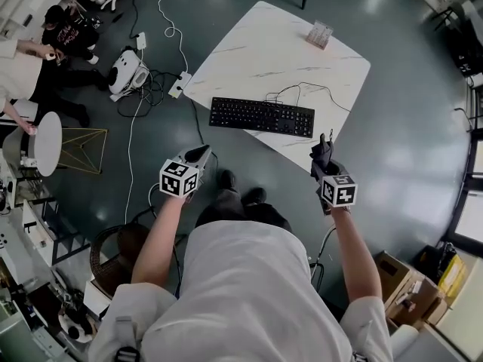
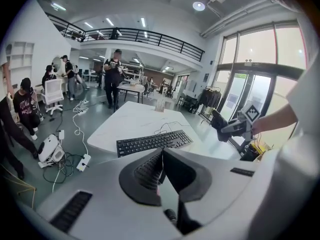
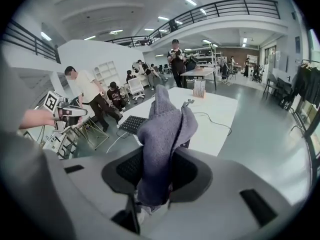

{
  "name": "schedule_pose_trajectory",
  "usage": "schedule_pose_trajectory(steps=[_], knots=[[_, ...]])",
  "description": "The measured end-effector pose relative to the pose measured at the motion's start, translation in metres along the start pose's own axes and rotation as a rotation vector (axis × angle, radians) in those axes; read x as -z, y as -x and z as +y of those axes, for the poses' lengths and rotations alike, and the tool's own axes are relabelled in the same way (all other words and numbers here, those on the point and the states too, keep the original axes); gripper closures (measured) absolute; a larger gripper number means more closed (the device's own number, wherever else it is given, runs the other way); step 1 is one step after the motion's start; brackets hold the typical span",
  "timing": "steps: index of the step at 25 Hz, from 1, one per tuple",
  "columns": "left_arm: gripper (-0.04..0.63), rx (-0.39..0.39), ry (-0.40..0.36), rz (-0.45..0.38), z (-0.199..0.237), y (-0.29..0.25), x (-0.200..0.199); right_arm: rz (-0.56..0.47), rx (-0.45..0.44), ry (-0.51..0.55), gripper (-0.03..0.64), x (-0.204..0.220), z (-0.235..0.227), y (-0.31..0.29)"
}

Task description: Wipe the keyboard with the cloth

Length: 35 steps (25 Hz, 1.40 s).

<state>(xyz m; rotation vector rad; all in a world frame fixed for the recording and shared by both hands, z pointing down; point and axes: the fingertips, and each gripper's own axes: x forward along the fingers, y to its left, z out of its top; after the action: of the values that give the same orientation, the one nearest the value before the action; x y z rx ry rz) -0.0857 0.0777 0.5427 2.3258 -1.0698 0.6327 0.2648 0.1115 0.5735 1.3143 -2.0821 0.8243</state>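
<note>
Grey-purple knit cloth (image 3: pixel 162 134), just the one, is pinched in my right gripper (image 1: pixel 324 155). The jaws are clamped on its lower end and the rest stands up past the tips in a soft lumpy fold. It's up in the air, off the table (image 1: pixel 302 59), just past the near edge at about 4 o'clock from the keyboard (image 1: pixel 261 117). Two grippers in total. The left gripper (image 2: pixel 161 153) has its black ribbed jaws pressed together with nothing between them, and it's held over the floor (image 1: pixel 407 142) at roughly 7 o'clock from the keyboard. There's one keyboard, black, flat and full width, lying parallel to the table's near edge and close to it. One thin dark cable (image 1: pixel 302 89) loops across the top behind it. There's also one small pale ribbed thing (image 1: pixel 319 34) at the far corner, around 1 o'clock; can't tell what it is. The table is a single white slab with faint marble veining and rounded corners, sitting skewed to me. The floor is dark grey-green and glossy enough to catch the ceiling lights. Off at 10 o'clock there's a white power strip (image 1: pixel 179 84) with tangled cords and a rounded white machine (image 1: pixel 127 72) on the floor. A round white side table (image 1: pixel 45 142) on a gold wire frame sits at 9. The room's a big open hall with a railed mezzanine and tall windows.
</note>
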Motion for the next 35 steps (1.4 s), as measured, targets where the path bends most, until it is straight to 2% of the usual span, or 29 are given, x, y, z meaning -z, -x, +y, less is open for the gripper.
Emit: schedule_pose_trajectory(steps=[5, 9, 14, 20, 35], knots=[[0.581, 0.008, -0.038, -0.018, 0.0, 0.02, -0.01, -0.086, 0.02, 0.013, 0.476, -0.024, 0.016, 0.016], [0.58, 0.017, -0.032, -0.057, 0.004, 0.037, -0.021, -0.154, 0.055, 0.013, 0.476, -0.044, 0.029, 0.032], [0.58, 0.022, -0.054, -0.07, 0.02, 0.06, -0.03, -0.229, 0.085, -0.039, 0.476, -0.062, 0.046, 0.052], [0.58, 0.006, -0.031, -0.105, 0.044, 0.075, -0.04, -0.273, 0.121, -0.025, 0.476, -0.069, 0.049, 0.076], [0.581, 0.037, -0.042, -0.129, 0.057, 0.08, -0.055, -0.357, 0.172, -0.027, 0.489, -0.091, 0.052, 0.097]])
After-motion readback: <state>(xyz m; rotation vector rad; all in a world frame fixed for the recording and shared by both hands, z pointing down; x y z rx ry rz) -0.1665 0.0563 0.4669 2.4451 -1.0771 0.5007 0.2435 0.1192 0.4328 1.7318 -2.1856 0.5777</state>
